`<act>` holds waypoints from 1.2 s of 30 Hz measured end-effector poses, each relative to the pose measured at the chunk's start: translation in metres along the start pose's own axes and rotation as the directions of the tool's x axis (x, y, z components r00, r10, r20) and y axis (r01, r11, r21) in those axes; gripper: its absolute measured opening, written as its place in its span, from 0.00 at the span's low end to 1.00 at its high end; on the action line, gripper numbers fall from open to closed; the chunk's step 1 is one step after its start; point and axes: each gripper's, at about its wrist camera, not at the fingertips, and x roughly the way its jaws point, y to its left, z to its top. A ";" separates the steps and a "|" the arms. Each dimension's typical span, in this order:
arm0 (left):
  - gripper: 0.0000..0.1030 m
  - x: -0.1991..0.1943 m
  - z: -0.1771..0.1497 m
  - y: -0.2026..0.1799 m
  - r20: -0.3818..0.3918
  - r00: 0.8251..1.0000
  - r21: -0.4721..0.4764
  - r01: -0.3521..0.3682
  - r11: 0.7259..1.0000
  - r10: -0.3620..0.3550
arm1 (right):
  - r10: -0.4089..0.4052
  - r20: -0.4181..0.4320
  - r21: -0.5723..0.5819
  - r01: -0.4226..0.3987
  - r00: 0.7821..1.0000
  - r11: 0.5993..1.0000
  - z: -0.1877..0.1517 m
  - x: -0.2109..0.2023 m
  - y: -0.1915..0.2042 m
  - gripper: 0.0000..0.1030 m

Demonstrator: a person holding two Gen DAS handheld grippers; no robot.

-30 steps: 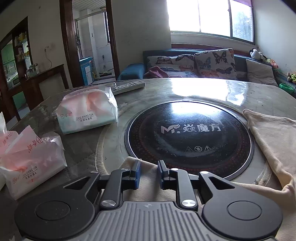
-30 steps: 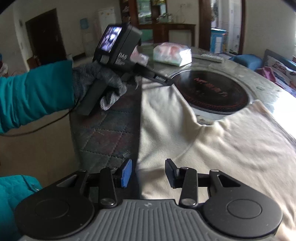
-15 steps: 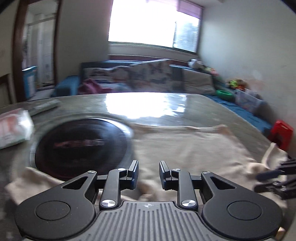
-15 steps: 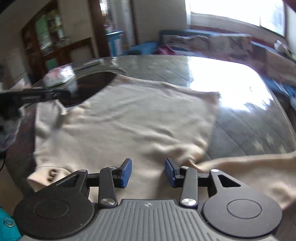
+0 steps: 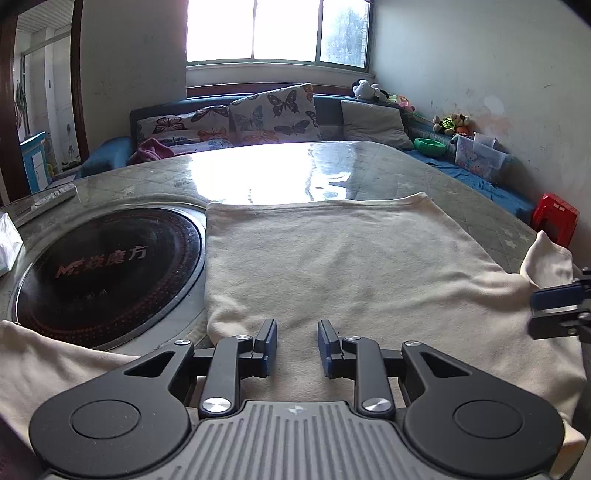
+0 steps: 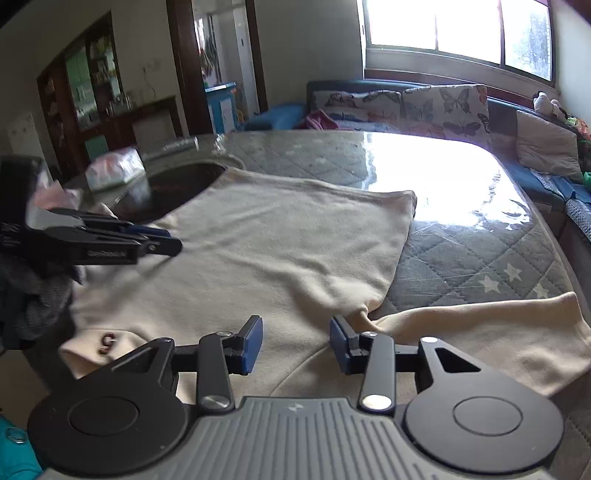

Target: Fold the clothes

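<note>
Partly hidden, the cream long-sleeved knit top lies spread flat on the table, its near hem running under both gripper bodies and one sleeve trailing out of the right wrist view; a small dark mark on its collar is too blurred to read; the left gripper hovers over the cloth with jaws apart and nothing pinched, and the right gripper likewise stands spread over the fabric, gripping nothing; the large quilted grey table under clear glossy plastic glares white under the window; a round black glass hob with pale lettering is set into it, the top overlapping its rim; butterfly-print cushions line a blue sofa behind
</note>
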 end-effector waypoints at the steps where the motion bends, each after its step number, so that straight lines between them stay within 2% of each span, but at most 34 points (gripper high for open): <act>1: 0.27 0.001 0.000 0.000 -0.001 1.000 -0.004 0.000 1.000 0.000 | -0.006 0.008 0.017 0.006 1.000 1.000 -0.002 -0.005 -0.004 0.39; 2: 0.27 0.001 0.001 0.000 -0.001 1.000 -0.006 -0.001 1.000 0.001 | -0.012 0.015 0.034 0.012 1.000 0.999 -0.004 -0.011 -0.008 0.39; 7: 0.29 -0.002 0.004 -0.006 -0.002 1.000 -0.002 0.011 1.000 -0.011 | -0.159 -0.016 0.165 0.159 0.987 0.973 -0.027 -0.027 -0.052 0.39; 12: 0.32 -0.012 0.010 -0.018 0.015 0.999 0.018 0.048 0.999 -0.048 | -0.252 -0.019 0.215 0.251 0.967 0.944 -0.038 -0.043 -0.081 0.38; 15: 0.33 -0.020 0.016 -0.032 0.033 0.995 0.049 0.092 0.995 -0.093 | -0.339 -0.024 0.250 0.334 0.940 0.909 -0.039 -0.044 -0.103 0.38; 19: 0.33 -0.023 0.020 -0.053 0.031 0.987 0.084 0.153 0.985 -0.156 | -0.438 -0.041 0.363 0.422 0.898 0.831 -0.042 -0.042 -0.141 0.38; 24: 0.33 -0.019 0.022 -0.079 0.012 0.976 0.118 0.214 0.970 -0.217 | -0.480 -0.025 0.440 0.441 0.877 0.783 -0.041 -0.037 -0.164 0.37; 29: 0.35 -0.016 0.020 -0.102 -0.009 0.966 0.146 0.258 0.955 -0.260 | -0.524 -0.026 0.417 0.486 0.851 0.768 -0.039 -0.030 -0.163 0.32; 33: 0.38 -0.012 0.017 -0.115 -0.029 0.961 0.163 0.277 0.947 -0.276 | -0.541 -0.019 0.399 0.502 0.841 0.767 -0.040 -0.029 -0.160 0.20; 36: 0.41 -0.012 0.015 -0.120 -0.037 0.960 0.168 0.281 0.945 -0.279 | -0.533 -0.013 0.406 0.491 0.846 0.771 -0.041 -0.031 -0.161 0.12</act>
